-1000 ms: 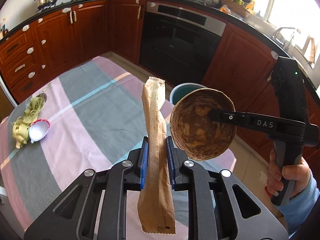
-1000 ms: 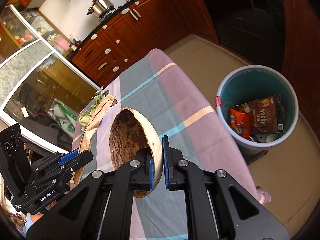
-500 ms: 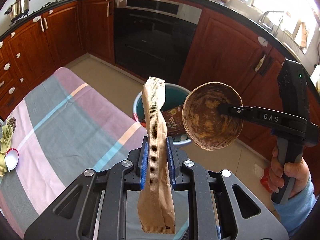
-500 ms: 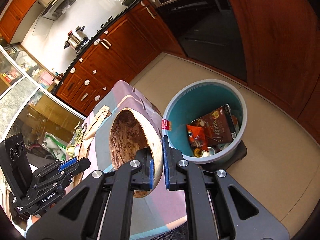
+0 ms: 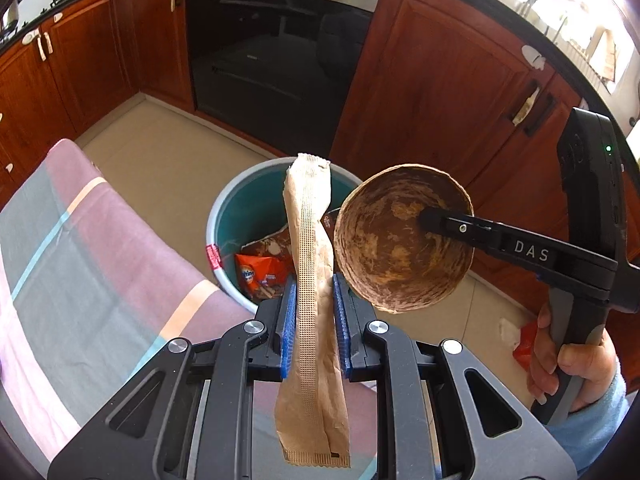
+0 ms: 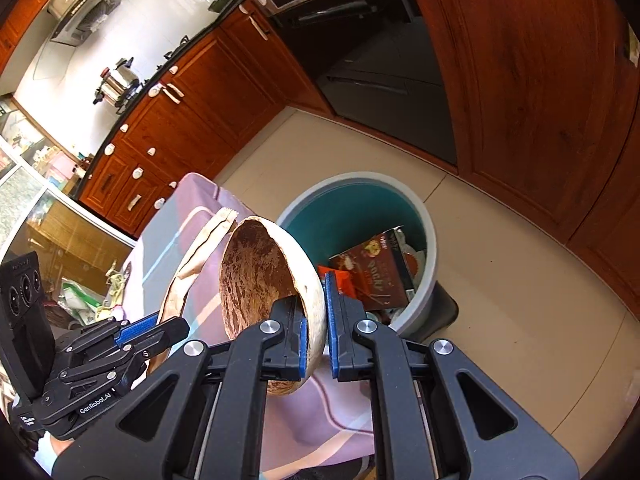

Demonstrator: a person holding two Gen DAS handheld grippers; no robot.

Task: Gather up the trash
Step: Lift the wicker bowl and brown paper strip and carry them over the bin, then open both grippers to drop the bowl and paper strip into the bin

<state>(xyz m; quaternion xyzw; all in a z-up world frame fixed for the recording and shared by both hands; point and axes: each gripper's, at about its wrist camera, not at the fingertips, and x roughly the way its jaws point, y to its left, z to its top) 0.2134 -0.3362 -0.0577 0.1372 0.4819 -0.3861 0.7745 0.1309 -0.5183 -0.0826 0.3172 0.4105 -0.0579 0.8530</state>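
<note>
Past the end of the table (image 5: 100, 248), with its striped cloth in pink, grey and blue, stands a round bin (image 5: 224, 216) on the pale floor (image 6: 500, 264); its inside is teal and its rim is grey. The bin sits just beside the table's edge — the cloth hangs close to its side. Behind it is a dark oven door (image 5: 272, 60); red-brown cupboards (image 5: 436, 92) run along both sides, so the open floor is a narrow strip around the bin. The top of the bin is open; inside lie a brown snack box (image 6: 376, 276) and an orange wrapper (image 5: 256, 276).

The left gripper (image 5: 314, 316) points down at a slant; its blue pads are squeezed on a long brown paper packet (image 5: 310, 280), which stands up tall between them and hangs out below too. The top of the packet shows in front of the bin's mouth. The right gripper (image 6: 316, 328) also points down at a slant; its pads are clamped on the rim of a brown coconut shell half (image 6: 260, 276), tipped on its side with the hollow facing the left gripper. The shell is up in the air, near the bin's edge and close to the packet but not touching it — there is a small gap. A hand (image 5: 572, 364) in a light blue sleeve (image 5: 592, 420) grips the right gripper's handle.
</note>
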